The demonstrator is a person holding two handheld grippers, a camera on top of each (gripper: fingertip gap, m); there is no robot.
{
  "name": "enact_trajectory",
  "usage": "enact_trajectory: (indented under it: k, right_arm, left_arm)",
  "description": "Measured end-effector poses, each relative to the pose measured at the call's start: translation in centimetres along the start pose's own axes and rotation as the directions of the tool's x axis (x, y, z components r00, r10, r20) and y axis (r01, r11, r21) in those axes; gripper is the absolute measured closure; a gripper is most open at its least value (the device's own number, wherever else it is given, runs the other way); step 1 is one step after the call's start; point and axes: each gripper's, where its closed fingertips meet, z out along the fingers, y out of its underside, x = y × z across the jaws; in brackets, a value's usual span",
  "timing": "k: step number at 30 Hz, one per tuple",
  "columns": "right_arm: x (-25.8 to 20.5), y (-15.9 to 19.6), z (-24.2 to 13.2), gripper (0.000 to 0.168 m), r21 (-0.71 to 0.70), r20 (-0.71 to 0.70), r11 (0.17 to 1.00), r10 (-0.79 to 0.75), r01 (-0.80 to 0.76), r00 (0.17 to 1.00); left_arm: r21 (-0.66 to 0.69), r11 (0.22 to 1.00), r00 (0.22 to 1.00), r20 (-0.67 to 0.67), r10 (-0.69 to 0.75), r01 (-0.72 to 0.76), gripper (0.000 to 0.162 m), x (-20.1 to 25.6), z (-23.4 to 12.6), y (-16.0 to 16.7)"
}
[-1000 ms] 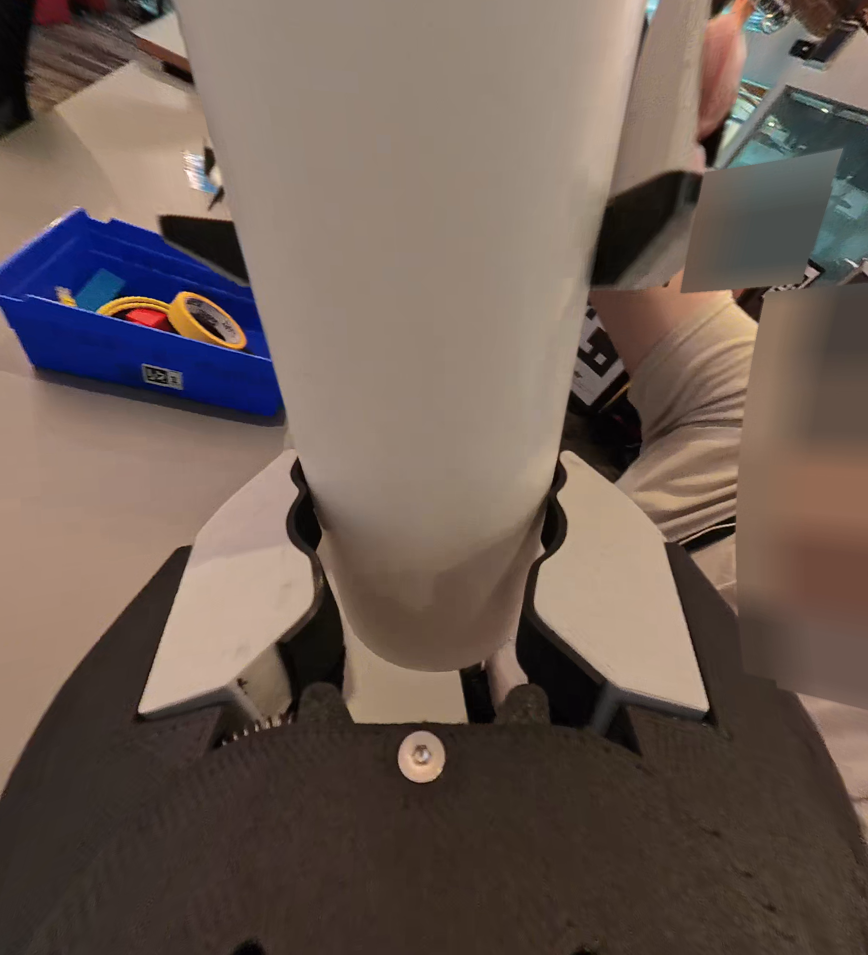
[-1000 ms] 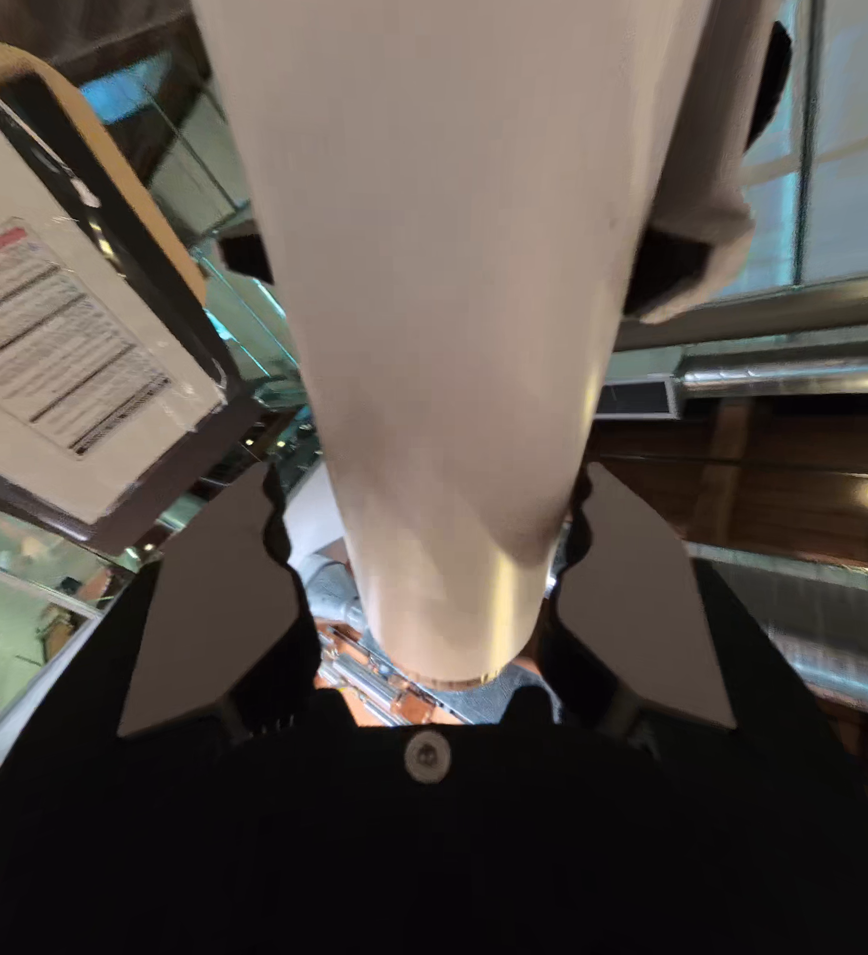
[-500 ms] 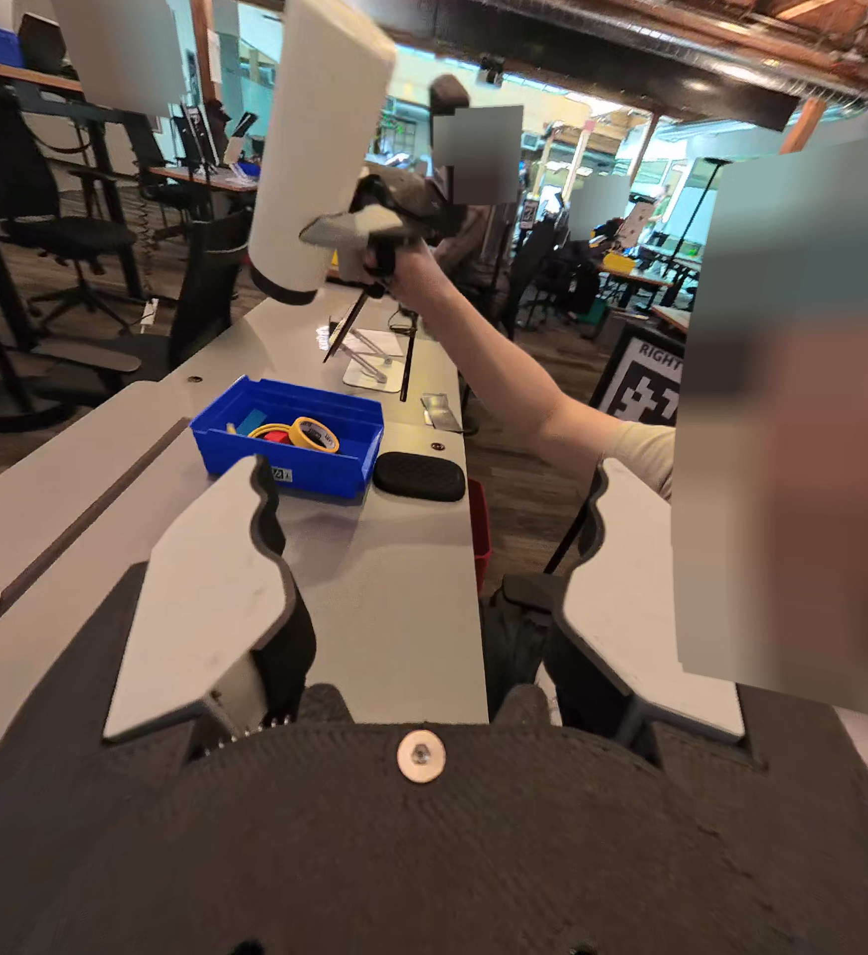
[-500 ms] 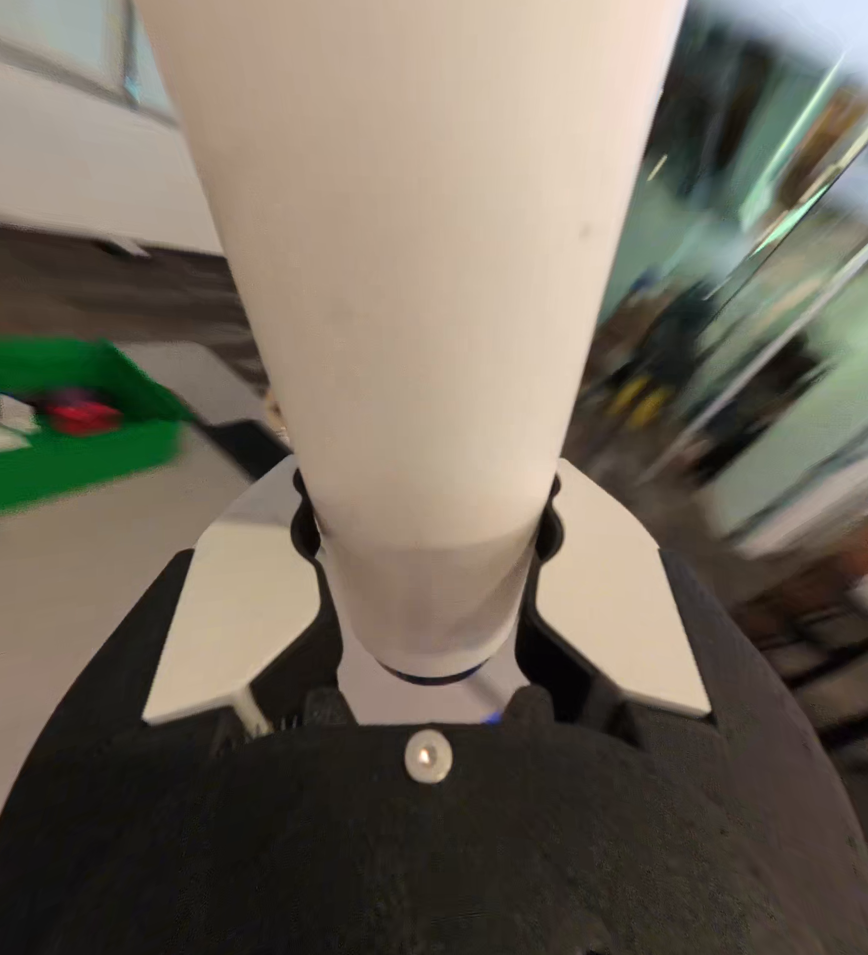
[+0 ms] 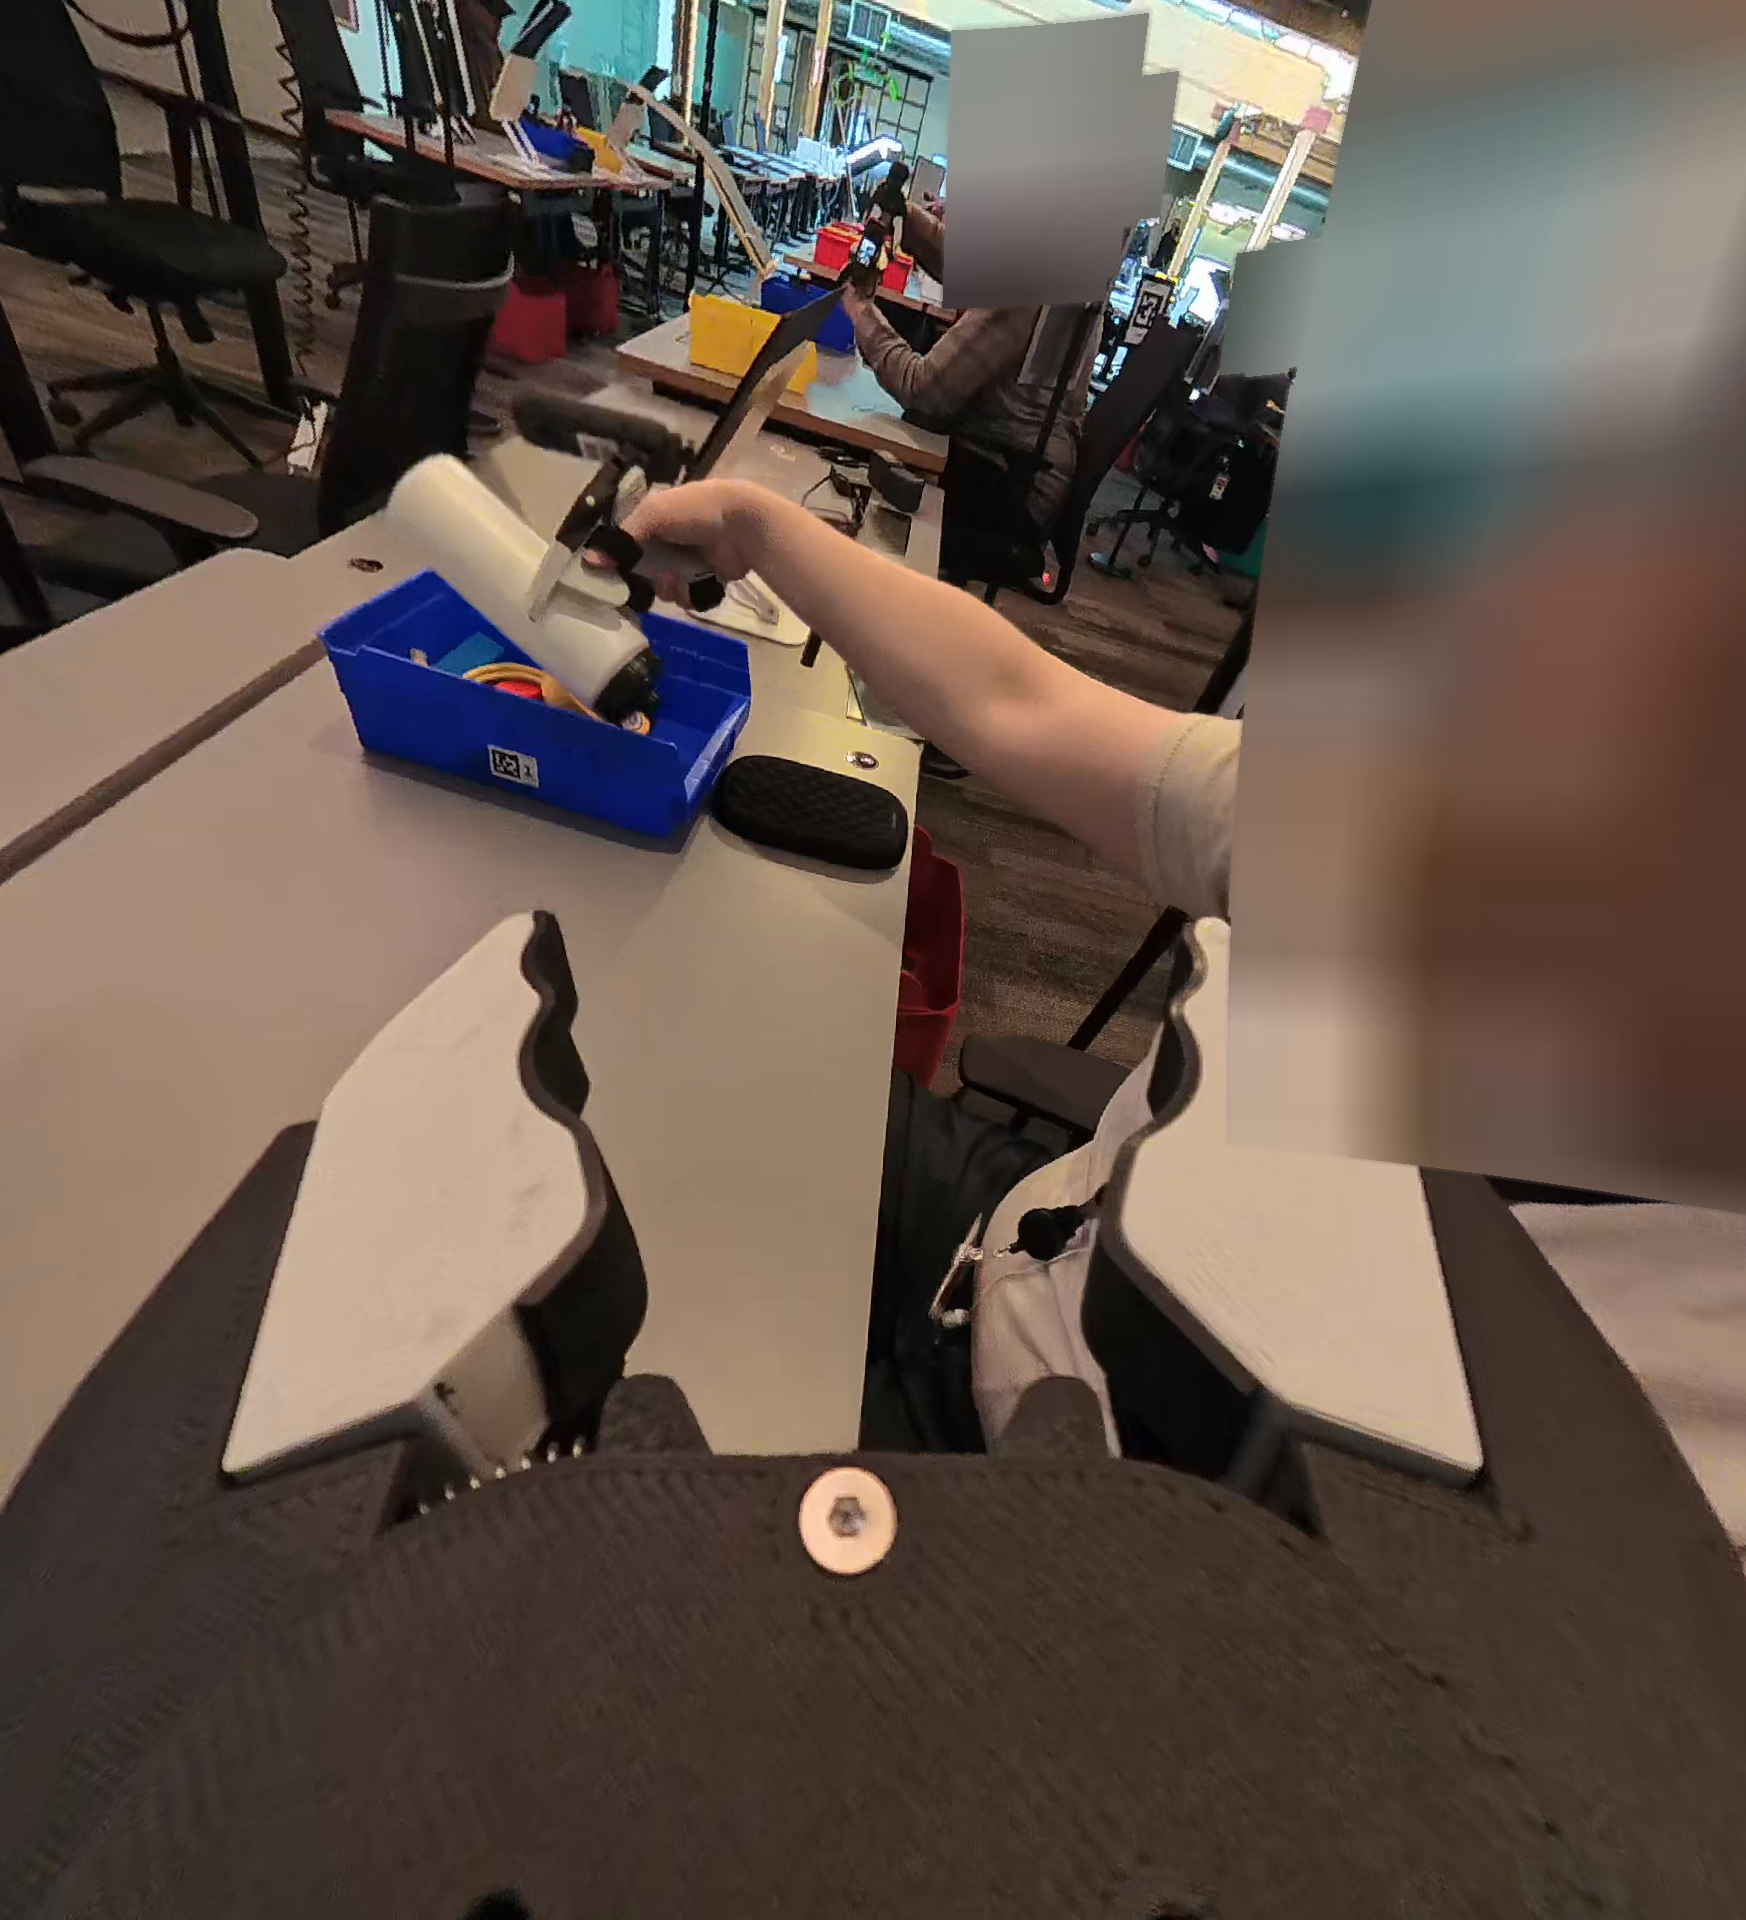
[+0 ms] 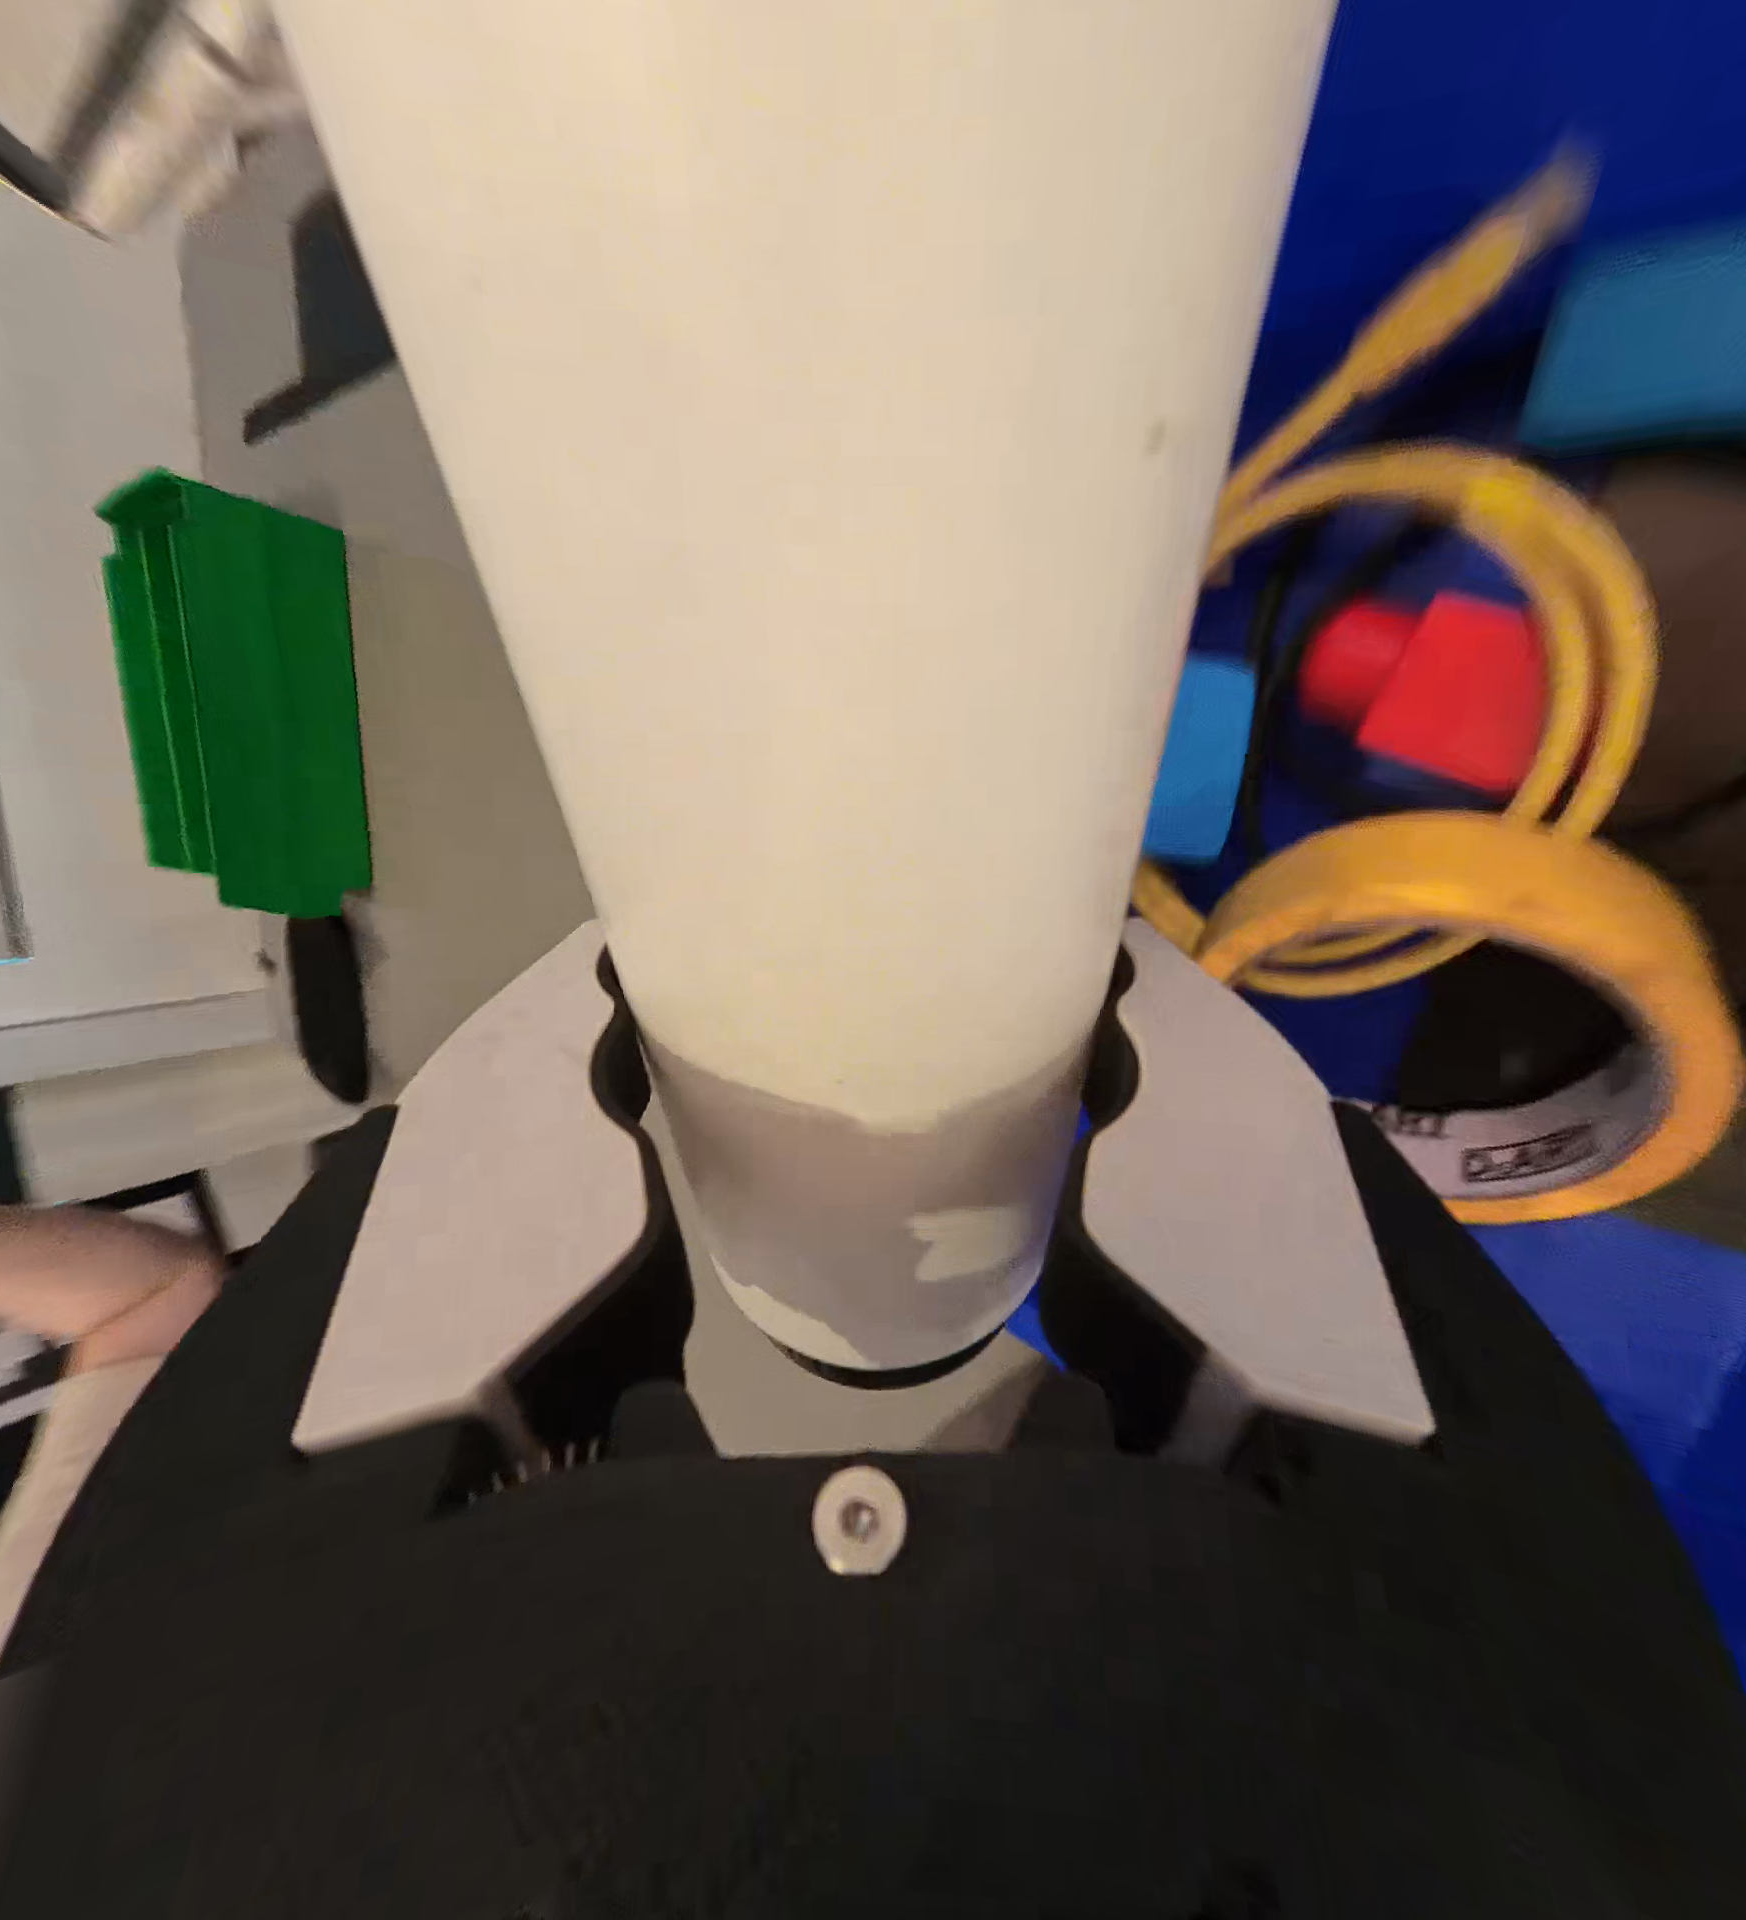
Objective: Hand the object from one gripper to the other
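A white bottle [image 6: 827, 540] with a black end fills the middle of the right wrist view. My right gripper [image 6: 858, 1049] is shut on it near its lower end. In the left wrist view the white bottle [image 5: 505, 577] hangs tilted over the blue bin [image 5: 557, 743], black end down inside the bin, held by the right gripper [image 5: 578, 566] in a person's hand. My left gripper [image 5: 864, 1039] is open and empty, back over the near part of the grey table [image 5: 225, 935].
The blue bin [image 6: 1679, 1455] holds a yellow tape roll [image 6: 1471, 1018], a yellow cable [image 6: 1451, 520] and a red block [image 6: 1440, 696]. A green bin [image 6: 235, 696] sits on a far table. A black pad [image 5: 812, 810] lies right of the blue bin. The gap from one gripper's tips to the other's is roughly 60 cm.
My left gripper let go of the bottle and drew back, open. My right gripper carried the bottle away, swung it down and tipped its black end into the blue bin.
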Motion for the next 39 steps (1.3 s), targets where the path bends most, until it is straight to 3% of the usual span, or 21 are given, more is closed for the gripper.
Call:
enact_trajectory:
  k: [1, 3, 7, 12, 15, 17, 19, 22, 24, 25, 27, 31, 35, 39]
  right_arm:
    - [0.9, 1.0, 1.4, 0.082, -0.059, 0.02, 0.996, 0.065, -0.064, 0.998]
    - [2.0, 2.1, 3.4, 0.082, -0.125, 0.016, 0.979, 0.162, -0.159, 0.987]
    - [3.0, 1.6, 4.5, 0.083, -0.137, -0.114, 0.984, 0.095, -0.11, 0.989]
    - [2.2, 0.1, 1.1, 0.089, -0.138, -0.293, 0.99, -0.064, 0.024, 0.954]
    - [-2.2, -1.5, -1.6, 0.089, -0.008, -0.275, 0.973, -0.224, 0.231, 0.935]
    - [-7.5, -1.9, -3.0, 0.09, 0.168, -0.201, 0.899, -0.371, 0.405, 0.907]
    - [-14.4, -1.2, -4.6, 0.09, 0.406, -0.13, 0.71, -0.578, 0.575, 0.806]
    - [-23.0, 1.6, -7.5, 0.09, 0.72, -0.234, 0.278, -0.765, 0.635, 0.6]
    - [-26.9, 3.3, -9.6, 0.091, 0.814, -0.404, -0.04, -0.755, 0.579, 0.517]
    - [-28.5, 4.2, -10.2, 0.095, 0.817, -0.47, -0.157, -0.738, 0.556, 0.483]
    - [-31.3, 5.7, -10.4, 0.111, 0.811, -0.524, -0.275, -0.733, 0.516, 0.433]
    - [-34.7, 7.0, -8.8, 0.118, 0.822, -0.505, -0.3, -0.777, 0.484, 0.375]
    - [-34.6, 6.2, -6.3, 0.123, 0.817, -0.485, -0.249, -0.785, 0.52, 0.385]
    - [-34.8, 6.2, -5.0, 0.127, 0.833, -0.397, -0.16, -0.84, 0.529, 0.371]
  left_arm:
    - [-0.007, 1.0, 1.0, 0.0, -0.016, 0.016, 0.055, -0.1, 0.2, 0.3]
    - [-0.011, 0.999, 0.999, 0.0, -0.04, 0.04, 0.055, -0.3, 0.6, 0.7]
    - [-0.024, 0.999, 0.999, 0.006, -0.047, 0.048, 0.054, -0.4, 1.3, 1.2]
    - [-0.02, 0.999, 0.999, 0.032, -0.038, 0.039, 0.054, -0.4, 1.4, 1.6]
    - [0.023, 1.0, 0.993, 0.121, -0.013, 0.01, 0.054, -1.2, 0.2, 2.1]
    - [0.031, 0.999, 0.956, 0.293, 0.015, -0.025, 0.054, -3.6, -1.6, 3.1]
    - [0.008, 0.998, 0.865, 0.501, 0.045, -0.056, 0.053, -7.3, -4.4, 4.8]
    - [-0.024, 1.0, 0.711, 0.703, 0.015, 0.003, 0.053, -13.0, -8.9, 8.2]
    - [-0.026, 0.996, 0.648, 0.761, -0.036, 0.085, 0.058, -16.5, -11.4, 10.9]
    - [-0.031, 0.991, 0.62, 0.783, -0.055, 0.128, 0.06, -18.2, -12.5, 12.4]
    - [-0.061, 0.973, 0.583, 0.808, -0.083, 0.223, 0.07, -21.0, -14.3, 15.5]
    - [-0.094, 0.93, 0.545, 0.829, -0.124, 0.355, 0.087, -24.6, -15.8, 19.9]
    - [-0.137, 0.86, 0.584, 0.785, -0.21, 0.493, 0.095, -26.1, -13.5, 22.6]
    - [-0.345, 0.732, 0.612, 0.781, -0.124, 0.588, 0.1, -26.9, -11.1, 26.5]
